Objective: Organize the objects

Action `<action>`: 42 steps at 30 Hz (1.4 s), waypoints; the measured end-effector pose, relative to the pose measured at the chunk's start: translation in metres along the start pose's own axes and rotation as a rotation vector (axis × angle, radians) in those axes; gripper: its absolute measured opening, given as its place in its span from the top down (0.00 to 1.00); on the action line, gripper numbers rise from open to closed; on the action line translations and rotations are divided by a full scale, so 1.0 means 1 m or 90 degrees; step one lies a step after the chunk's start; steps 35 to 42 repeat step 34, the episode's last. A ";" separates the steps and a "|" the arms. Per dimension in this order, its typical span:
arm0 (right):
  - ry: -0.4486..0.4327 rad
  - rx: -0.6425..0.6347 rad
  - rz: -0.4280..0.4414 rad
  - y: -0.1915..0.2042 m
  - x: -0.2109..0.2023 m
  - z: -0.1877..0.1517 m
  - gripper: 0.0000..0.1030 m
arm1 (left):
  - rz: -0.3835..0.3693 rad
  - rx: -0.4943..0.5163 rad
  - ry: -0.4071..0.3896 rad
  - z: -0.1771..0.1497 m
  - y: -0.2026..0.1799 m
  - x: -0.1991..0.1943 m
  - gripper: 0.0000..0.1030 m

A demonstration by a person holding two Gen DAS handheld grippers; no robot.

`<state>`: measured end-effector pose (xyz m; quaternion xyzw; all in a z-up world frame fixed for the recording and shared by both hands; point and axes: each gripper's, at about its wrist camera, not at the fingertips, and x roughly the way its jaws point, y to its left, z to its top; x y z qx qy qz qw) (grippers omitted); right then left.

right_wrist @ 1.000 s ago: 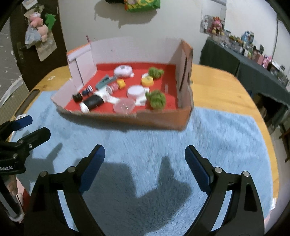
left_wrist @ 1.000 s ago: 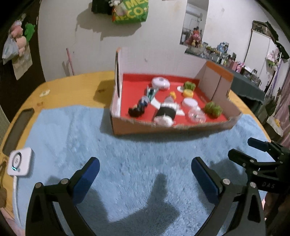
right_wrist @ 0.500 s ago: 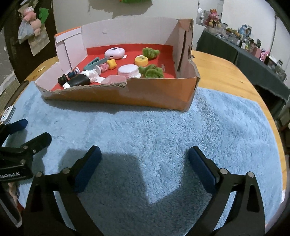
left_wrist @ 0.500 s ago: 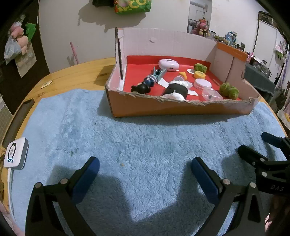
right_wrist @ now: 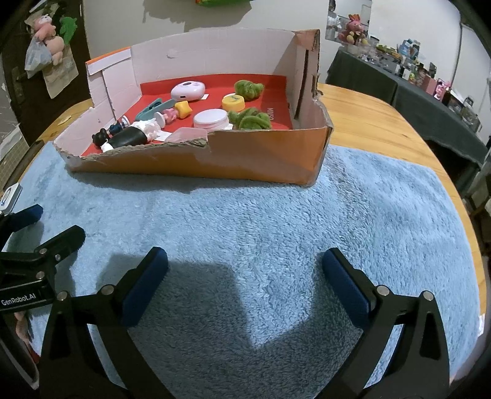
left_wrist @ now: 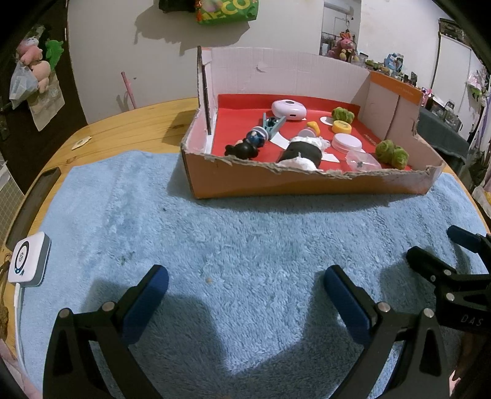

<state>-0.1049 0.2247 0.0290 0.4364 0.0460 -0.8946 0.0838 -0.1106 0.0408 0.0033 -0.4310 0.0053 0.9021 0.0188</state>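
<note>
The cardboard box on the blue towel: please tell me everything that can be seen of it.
The cardboard box is shallow and open-topped, orange-brown outside, with pale inner walls and a red floor. Its near wall is cut low with a ragged, torn edge; the back and side walls stand taller. It sits flat at the far edge of the blue towel, on the wooden table. Small toys, round lids and green fuzzy balls lie inside. Neither tool touches it.

green bag (left_wrist: 227, 12) cut off, shelf items (right_wrist: 414, 67) tiny
</note>
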 end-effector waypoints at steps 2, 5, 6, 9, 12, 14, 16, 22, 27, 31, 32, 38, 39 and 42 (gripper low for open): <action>0.000 0.001 0.000 0.000 0.000 0.000 0.00 | 0.000 0.000 0.000 0.000 0.000 0.000 0.00; 0.000 0.001 -0.001 0.000 0.000 0.000 0.00 | 0.001 0.000 0.000 0.000 0.000 0.000 0.00; 0.000 0.001 -0.001 0.000 0.000 0.000 0.00 | 0.000 0.000 0.000 0.000 0.000 0.000 0.00; 0.000 0.001 -0.001 0.000 0.000 0.000 0.00 | 0.001 0.000 0.000 0.000 0.000 0.000 0.00; 0.000 0.001 -0.001 0.000 0.000 0.000 0.00 | 0.001 0.000 -0.001 0.000 0.000 0.000 0.00; 0.000 0.001 -0.001 0.000 0.000 0.000 0.00 | 0.001 0.000 -0.001 0.000 0.000 0.000 0.00; 0.000 0.001 -0.001 0.000 0.000 0.000 0.00 | 0.001 0.000 -0.001 0.000 0.000 0.000 0.00; 0.000 0.001 -0.001 0.000 0.000 0.000 0.00 | 0.000 0.000 -0.001 0.000 0.000 0.000 0.00; 0.000 0.001 -0.001 0.000 0.000 0.000 0.00 | 0.001 0.000 -0.001 0.000 0.000 0.000 0.00; 0.000 0.001 -0.001 0.000 -0.001 0.001 0.00 | 0.001 0.000 -0.001 0.000 0.000 0.000 0.00; 0.000 0.001 -0.001 0.000 -0.001 0.001 0.00 | 0.001 0.000 -0.001 0.000 0.000 0.000 0.00; 0.000 0.001 -0.001 0.000 -0.001 0.001 0.00 | 0.001 0.000 -0.001 0.000 0.000 0.001 0.00; 0.000 0.001 -0.001 0.000 -0.001 0.001 0.00 | 0.001 0.000 -0.001 0.000 0.000 0.001 0.00; 0.000 0.001 -0.001 0.000 -0.001 0.001 0.00 | 0.001 0.000 -0.001 0.000 0.000 0.001 0.00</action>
